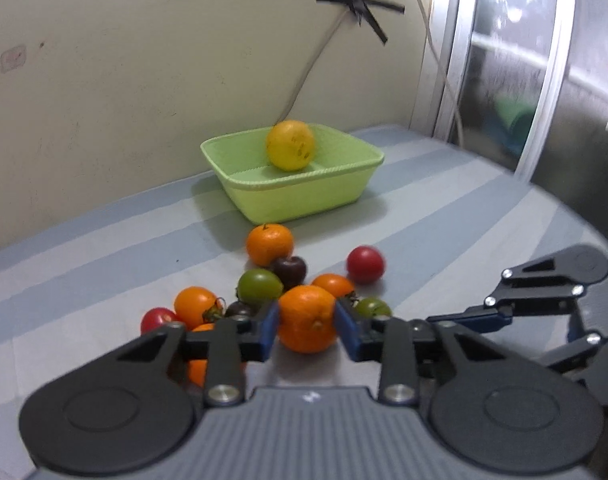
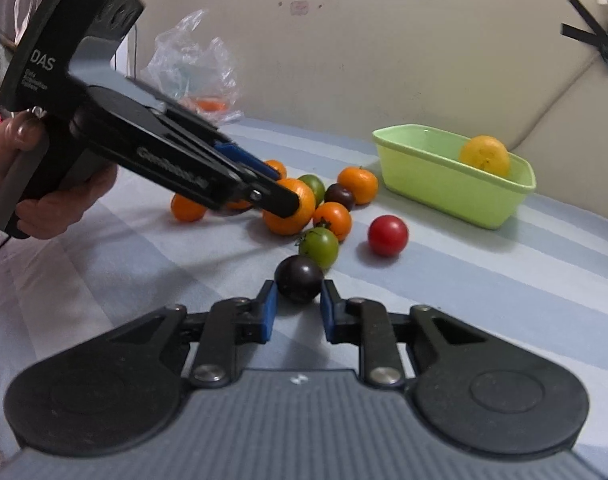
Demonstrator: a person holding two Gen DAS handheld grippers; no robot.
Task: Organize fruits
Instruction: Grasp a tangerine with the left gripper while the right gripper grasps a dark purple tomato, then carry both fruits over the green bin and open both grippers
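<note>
A striped surface point(image 2: 484, 280) carries a green basket point(image 2: 456, 184) near its far edge, holding just one yellow fruit point(image 2: 484, 156). About ten fruits remain loose mid-surface. The left claw point(image 1: 307, 326) clenches a large orange point(image 1: 307, 318); the right claw point(image 2: 298, 308) grips a dark tomato point(image 2: 299, 279).
</note>
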